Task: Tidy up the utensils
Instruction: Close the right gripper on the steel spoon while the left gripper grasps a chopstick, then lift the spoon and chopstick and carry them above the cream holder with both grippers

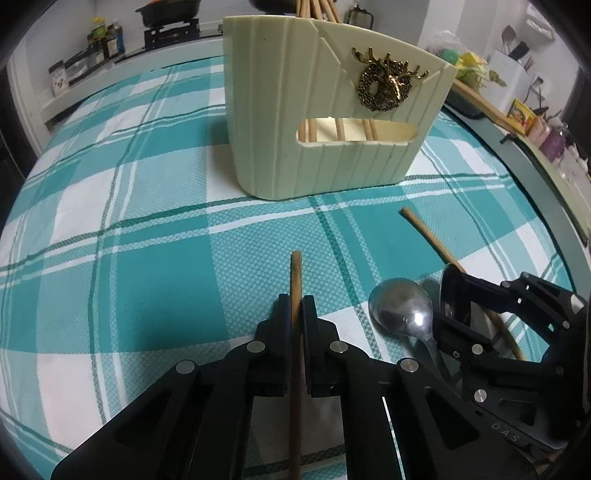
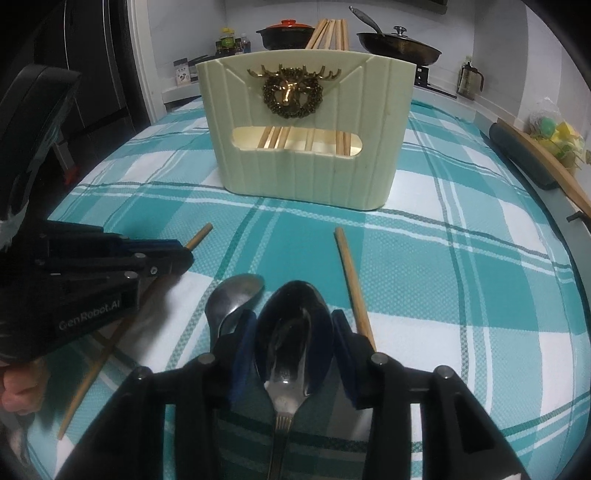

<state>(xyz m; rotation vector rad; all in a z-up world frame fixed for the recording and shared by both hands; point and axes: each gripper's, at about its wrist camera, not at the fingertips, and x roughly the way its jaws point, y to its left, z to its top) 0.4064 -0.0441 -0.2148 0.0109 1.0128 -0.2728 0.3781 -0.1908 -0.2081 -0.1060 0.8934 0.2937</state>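
The left gripper pinched a chopstick; the right gripper clamped a spoon by its bowl. Both should be lifted clear, then lowered upright into the holder.

A teal and white checked tablecloth fills the lower part of both views. Along the top edge of the right wrist view, a black pot with an orange-red lid sits left of centre and a dark frying pan with a glass lid right of centre. Bottles cluster to the left of the pot. A dark jug stands at upper right. At the far right edge lie yellow and green toys.
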